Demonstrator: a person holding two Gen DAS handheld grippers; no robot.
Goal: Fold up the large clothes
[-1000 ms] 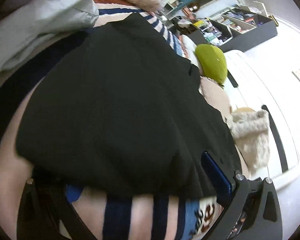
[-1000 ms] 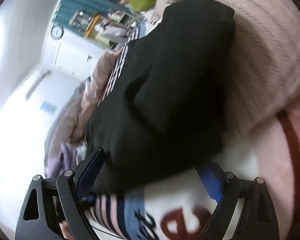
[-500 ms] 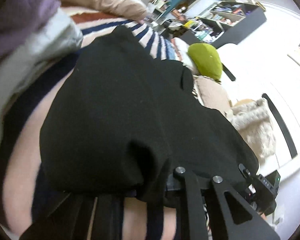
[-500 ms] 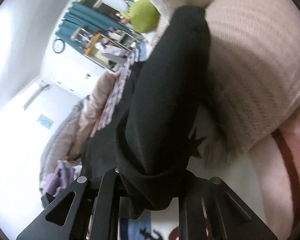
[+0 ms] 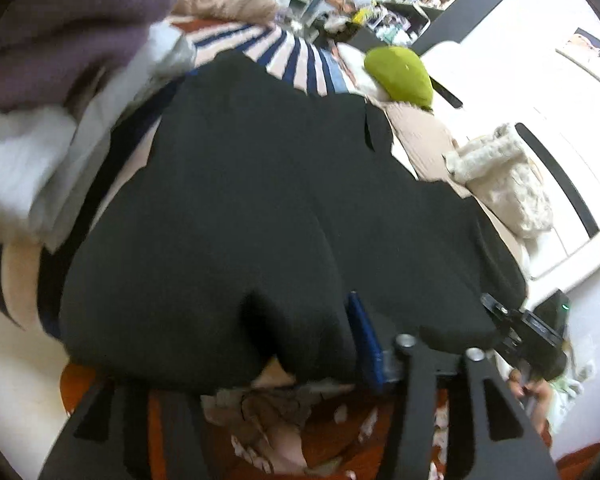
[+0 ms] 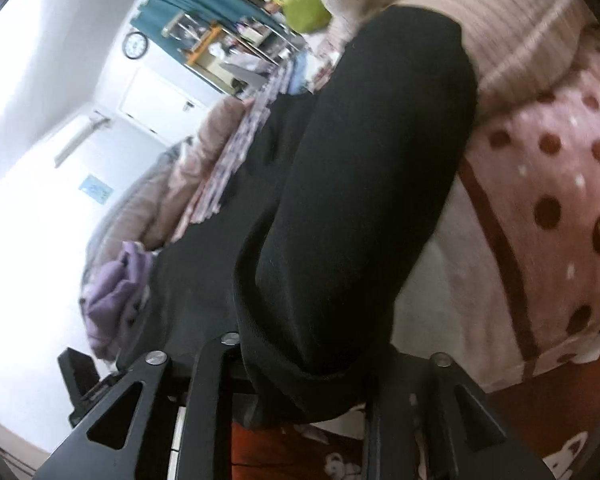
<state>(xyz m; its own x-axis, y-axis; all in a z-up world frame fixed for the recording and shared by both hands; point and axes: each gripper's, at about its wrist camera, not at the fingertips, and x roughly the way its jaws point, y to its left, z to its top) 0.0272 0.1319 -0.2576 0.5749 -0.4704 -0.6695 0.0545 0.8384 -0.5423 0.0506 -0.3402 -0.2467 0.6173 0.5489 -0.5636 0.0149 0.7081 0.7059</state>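
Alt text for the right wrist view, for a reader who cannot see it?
A black garment fills the middle of the view, its bunched near edge between the fingers of the right gripper, whose jaws have just been opening. A pink polka-dot blanket lies to its right, purple clothes to its left.

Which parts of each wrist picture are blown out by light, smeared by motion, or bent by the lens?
Left wrist view: the white wall is overexposed, the purple cloth is smeared, and the black garment bulges with lens distortion. Right wrist view: the wall left of the garment is washed out, the dotted blanket is blurred, and the room lines curve.
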